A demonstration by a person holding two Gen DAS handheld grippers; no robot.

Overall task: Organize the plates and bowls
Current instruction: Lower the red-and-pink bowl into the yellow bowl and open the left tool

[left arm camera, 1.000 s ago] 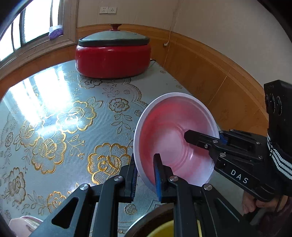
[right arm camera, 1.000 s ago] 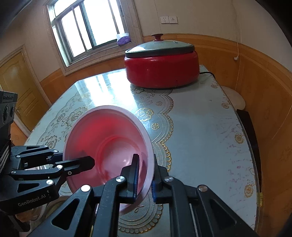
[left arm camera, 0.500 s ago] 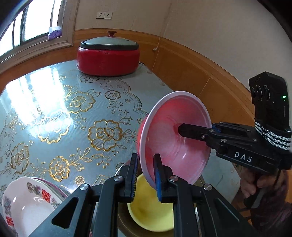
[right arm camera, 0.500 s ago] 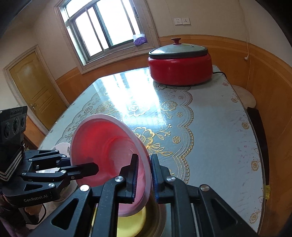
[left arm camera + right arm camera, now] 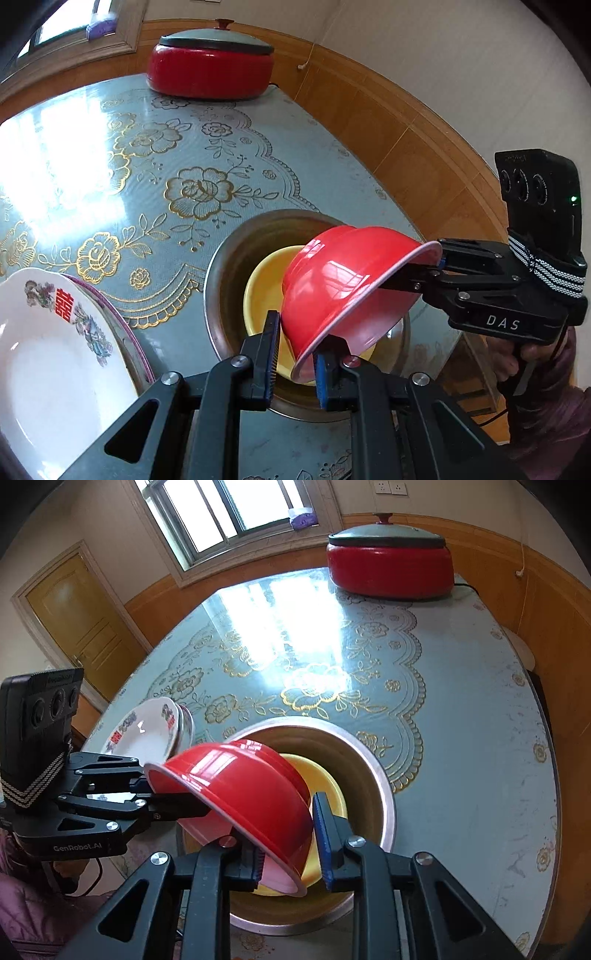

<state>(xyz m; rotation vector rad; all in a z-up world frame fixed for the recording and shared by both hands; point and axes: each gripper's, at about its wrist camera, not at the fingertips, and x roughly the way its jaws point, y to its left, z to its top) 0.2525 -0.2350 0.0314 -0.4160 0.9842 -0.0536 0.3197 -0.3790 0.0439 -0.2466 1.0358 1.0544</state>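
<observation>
Left wrist view: the round desk point(image 5: 155, 155) under a glossy blue-grey cloth with gold flower print carries a wide, dull steel basin point(image 5: 221, 280) near its close edge. Inside the basin sits a smooth yellow plastic bowl point(image 5: 262, 291), and tipped over it, rim down and slanted, is the shiny red plastic bowl with a pale pink rim and inside point(image 5: 340, 280). At the far edge stands a red electric cooker with a grey lid point(image 5: 210, 70). Beside the basin on the left lies a stack of white porcelain plates with flower and red-character decoration point(image 5: 55, 350).

The left gripper point(image 5: 293, 360) is clenched on the red bowl's rim, one finger inside and one outside. The right gripper point(image 5: 290, 840) straddles the opposite rim; its fingers point(image 5: 321, 834) are opening, the blue pad standing off the bowl's wall.

A second ago the red bowl was held on edge above bare cloth; now it hangs tilted over the basin, which has come into view along with the plates.
</observation>
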